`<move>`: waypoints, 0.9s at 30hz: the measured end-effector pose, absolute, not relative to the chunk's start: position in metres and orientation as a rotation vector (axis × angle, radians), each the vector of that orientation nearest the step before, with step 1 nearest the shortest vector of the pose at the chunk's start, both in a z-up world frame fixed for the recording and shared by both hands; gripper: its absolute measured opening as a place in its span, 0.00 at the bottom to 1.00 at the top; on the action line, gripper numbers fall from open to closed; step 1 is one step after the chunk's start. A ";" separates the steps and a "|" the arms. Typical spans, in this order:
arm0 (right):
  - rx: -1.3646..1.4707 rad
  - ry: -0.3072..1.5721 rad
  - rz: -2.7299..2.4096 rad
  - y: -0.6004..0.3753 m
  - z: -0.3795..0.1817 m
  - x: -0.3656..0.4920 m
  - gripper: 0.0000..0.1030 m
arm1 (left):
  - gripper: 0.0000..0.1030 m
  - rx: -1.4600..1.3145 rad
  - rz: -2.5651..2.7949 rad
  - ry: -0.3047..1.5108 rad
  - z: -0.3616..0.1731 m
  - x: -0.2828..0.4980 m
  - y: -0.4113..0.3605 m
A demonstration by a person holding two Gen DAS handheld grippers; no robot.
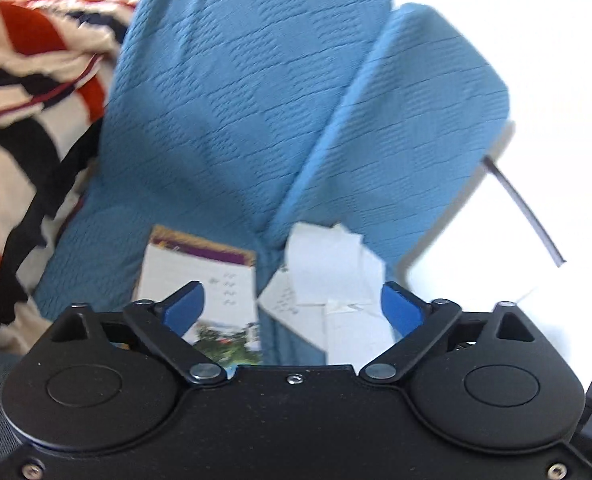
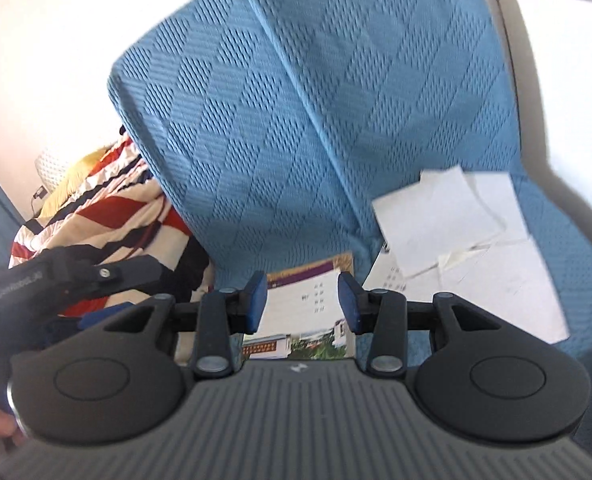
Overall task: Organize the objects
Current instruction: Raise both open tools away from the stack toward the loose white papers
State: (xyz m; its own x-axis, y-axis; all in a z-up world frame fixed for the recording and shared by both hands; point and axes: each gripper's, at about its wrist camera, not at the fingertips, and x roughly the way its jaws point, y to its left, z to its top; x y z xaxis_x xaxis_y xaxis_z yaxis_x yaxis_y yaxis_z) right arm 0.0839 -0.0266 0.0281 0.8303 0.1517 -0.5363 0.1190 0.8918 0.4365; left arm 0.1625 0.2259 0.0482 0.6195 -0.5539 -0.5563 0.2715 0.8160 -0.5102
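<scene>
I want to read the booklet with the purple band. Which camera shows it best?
The right wrist view: the booklet lies on the blue seat, mostly visible between the jaws. In the left wrist view the booklet is blurred and partly hidden behind a blue finger.

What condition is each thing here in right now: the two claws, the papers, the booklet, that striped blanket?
Left gripper: open, empty.
Right gripper: partly open, empty.
Booklet: flat on the blue seat.
White papers: loose, overlapping pile on the seat.
Striped blanket: crumpled beside the seat.
</scene>
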 end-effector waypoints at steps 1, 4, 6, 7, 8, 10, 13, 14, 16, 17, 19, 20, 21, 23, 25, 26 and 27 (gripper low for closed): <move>0.471 0.589 0.015 -0.029 0.032 0.080 0.42 | 0.99 -0.393 -0.500 0.754 0.054 0.159 0.224; 0.473 0.572 0.005 -0.035 0.040 0.066 0.42 | 0.99 -0.358 -0.536 0.742 0.071 0.151 0.217; 0.471 0.569 -0.005 -0.037 0.040 0.057 0.42 | 0.99 -0.354 -0.546 0.718 0.082 0.143 0.215; 0.464 0.570 -0.013 -0.038 0.040 0.052 0.42 | 0.99 -0.350 -0.552 0.711 0.085 0.140 0.213; 0.458 0.573 -0.021 -0.039 0.038 0.047 0.42 | 0.99 -0.341 -0.560 0.704 0.089 0.136 0.211; 0.454 0.583 -0.032 -0.041 0.035 0.039 0.42 | 0.99 -0.321 -0.577 0.694 0.092 0.130 0.206; 0.436 0.603 -0.057 -0.044 0.031 0.027 0.42 | 0.99 -0.308 -0.583 0.706 0.088 0.125 0.199; 0.429 0.613 -0.064 -0.044 0.029 0.023 0.42 | 0.99 -0.305 -0.583 0.709 0.085 0.123 0.197; 0.430 0.620 -0.068 -0.045 0.025 0.016 0.42 | 0.99 -0.296 -0.587 0.722 0.077 0.119 0.192; 0.426 0.624 -0.069 -0.046 0.023 0.013 0.42 | 0.99 -0.291 -0.590 0.734 0.073 0.116 0.189; 0.414 0.634 -0.078 -0.045 0.019 0.008 0.42 | 0.99 -0.276 -0.585 0.757 0.065 0.114 0.184; 0.414 0.640 -0.085 -0.046 0.016 0.007 0.42 | 0.99 -0.274 -0.582 0.762 0.061 0.112 0.182; 0.420 0.645 -0.091 -0.047 0.013 0.005 0.42 | 0.99 -0.272 -0.583 0.769 0.057 0.110 0.180; 0.429 0.651 -0.099 -0.050 0.009 0.002 0.42 | 0.99 -0.261 -0.596 0.784 0.051 0.107 0.174; 0.427 0.655 -0.113 -0.051 0.005 -0.001 0.42 | 0.99 -0.250 -0.596 0.794 0.047 0.104 0.169; 0.428 0.656 -0.116 -0.052 0.004 -0.003 0.42 | 0.99 -0.243 -0.595 0.794 0.045 0.102 0.166; 0.428 0.657 -0.120 -0.053 0.003 -0.004 0.42 | 0.99 -0.236 -0.596 0.794 0.043 0.100 0.163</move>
State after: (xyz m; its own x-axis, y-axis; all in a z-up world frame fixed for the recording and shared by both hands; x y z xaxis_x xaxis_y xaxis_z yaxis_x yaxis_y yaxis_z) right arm -0.0043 -0.0534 0.0027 0.7885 0.0252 -0.6145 0.2412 0.9064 0.3467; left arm 0.1004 0.1629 0.0434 0.5486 -0.5833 -0.5990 0.4118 0.8120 -0.4136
